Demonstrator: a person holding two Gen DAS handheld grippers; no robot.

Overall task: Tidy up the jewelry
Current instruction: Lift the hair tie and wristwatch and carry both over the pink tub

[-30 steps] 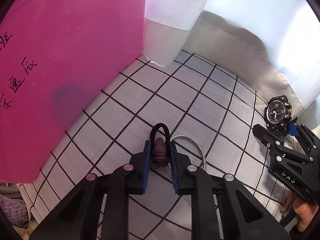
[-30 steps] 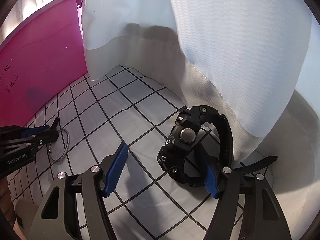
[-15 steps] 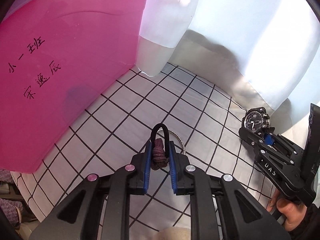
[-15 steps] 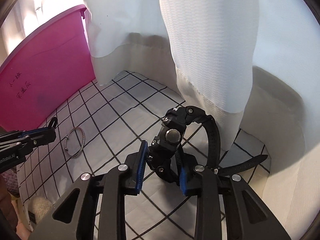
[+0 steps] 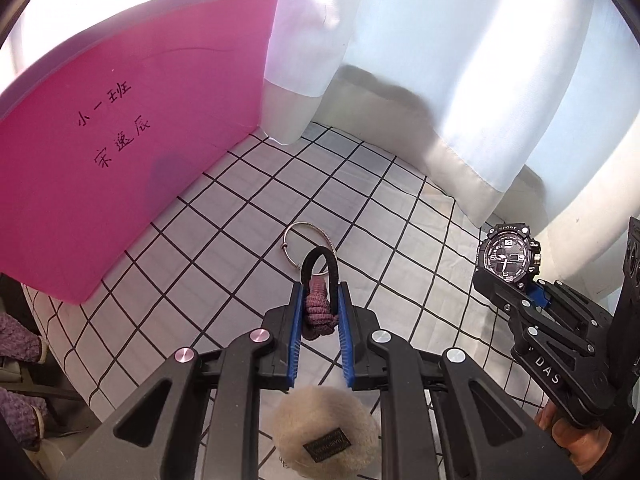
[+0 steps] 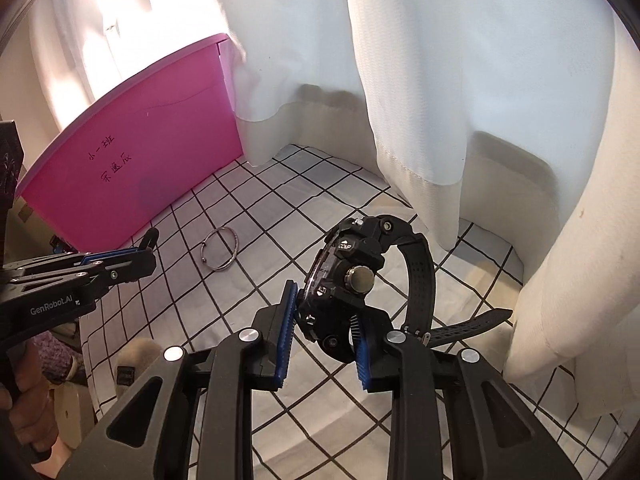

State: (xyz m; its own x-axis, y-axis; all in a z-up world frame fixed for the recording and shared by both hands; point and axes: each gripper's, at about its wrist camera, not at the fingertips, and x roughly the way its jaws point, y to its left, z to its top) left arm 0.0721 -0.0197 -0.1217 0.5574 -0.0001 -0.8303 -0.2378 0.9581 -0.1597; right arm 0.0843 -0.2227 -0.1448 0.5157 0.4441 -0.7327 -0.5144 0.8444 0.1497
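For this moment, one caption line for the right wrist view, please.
Right gripper clamps a black watch above the checked cloth; a bangle lies beyond.

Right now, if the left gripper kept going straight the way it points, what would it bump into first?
Probably the silver bangle lying on the checked cloth, just past the hair tie the left gripper holds. Depth is hard to judge.

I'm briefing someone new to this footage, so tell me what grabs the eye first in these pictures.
The big pink plastic bin with handwritten black characters stands out first, upright at the left edge of the black-gridded white cloth. Next, the chunky black sport watch is clamped in the right hand-held gripper, lifted off the cloth. The left hand-held gripper pinches a mauve knotted hair tie with black loop, with a thin silver bangle lying on the cloth just beyond.
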